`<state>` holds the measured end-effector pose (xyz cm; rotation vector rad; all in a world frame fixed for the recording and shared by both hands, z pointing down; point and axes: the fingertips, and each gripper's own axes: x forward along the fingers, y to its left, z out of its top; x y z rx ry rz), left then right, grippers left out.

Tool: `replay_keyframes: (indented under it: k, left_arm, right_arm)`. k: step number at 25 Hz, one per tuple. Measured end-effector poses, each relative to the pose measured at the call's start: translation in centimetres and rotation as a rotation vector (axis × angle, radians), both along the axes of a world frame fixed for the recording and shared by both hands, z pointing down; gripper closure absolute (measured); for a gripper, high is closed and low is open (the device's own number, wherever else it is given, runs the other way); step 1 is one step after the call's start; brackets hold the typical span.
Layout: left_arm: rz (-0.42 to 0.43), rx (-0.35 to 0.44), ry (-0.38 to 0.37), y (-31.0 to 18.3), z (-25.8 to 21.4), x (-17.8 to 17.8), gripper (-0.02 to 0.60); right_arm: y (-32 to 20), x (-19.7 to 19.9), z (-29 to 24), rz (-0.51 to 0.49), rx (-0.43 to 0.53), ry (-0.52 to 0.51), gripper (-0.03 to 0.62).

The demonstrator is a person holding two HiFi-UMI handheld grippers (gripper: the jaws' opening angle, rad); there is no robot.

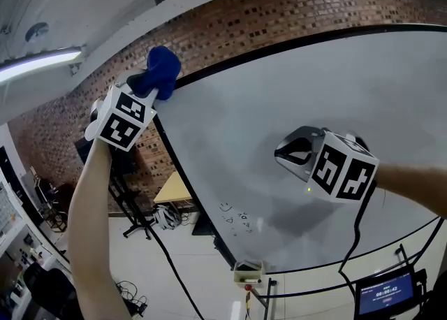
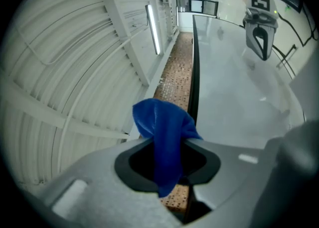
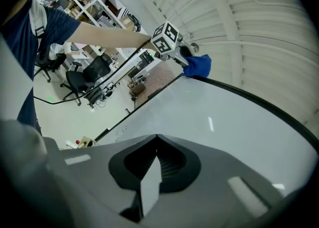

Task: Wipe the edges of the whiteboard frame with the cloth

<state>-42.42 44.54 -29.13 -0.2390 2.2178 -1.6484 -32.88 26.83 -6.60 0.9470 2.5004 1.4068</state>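
The left gripper (image 1: pixel 148 90) has its jaws pinched on the blue cloth (image 1: pixel 162 68) at the whiteboard frame (image 2: pixel 194 72)'s top corner. The right gripper (image 3: pixel 152 165) has its jaws shut and empty. Wiping looks under way, with most edges probably left.

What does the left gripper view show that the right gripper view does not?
Only the left gripper view: the left gripper seen from behind its jaws, which pinch the blue cloth, and a lit tube lamp overhead. Only the right gripper view: the right gripper with jaws together and empty, plus office chairs. Both: the whiteboard, its black frame and the blue cloth.
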Motion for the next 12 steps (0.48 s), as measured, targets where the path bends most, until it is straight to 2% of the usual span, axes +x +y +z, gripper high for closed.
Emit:
replay_keyframes:
  k: [6,12]
  left_arm:
    - [0.098,0.010,0.047,-7.0,-1.7,2.8,0.480]
    - [0.156,0.036,0.050,-10.4,-0.3,2.6,0.480]
  right_arm:
    - [-4.4,2.8,0.1,0.021,-0.014,0.049,0.585]
    - [-8.4,2.4,3.3,0.066,-0.049,0.065,0.585]
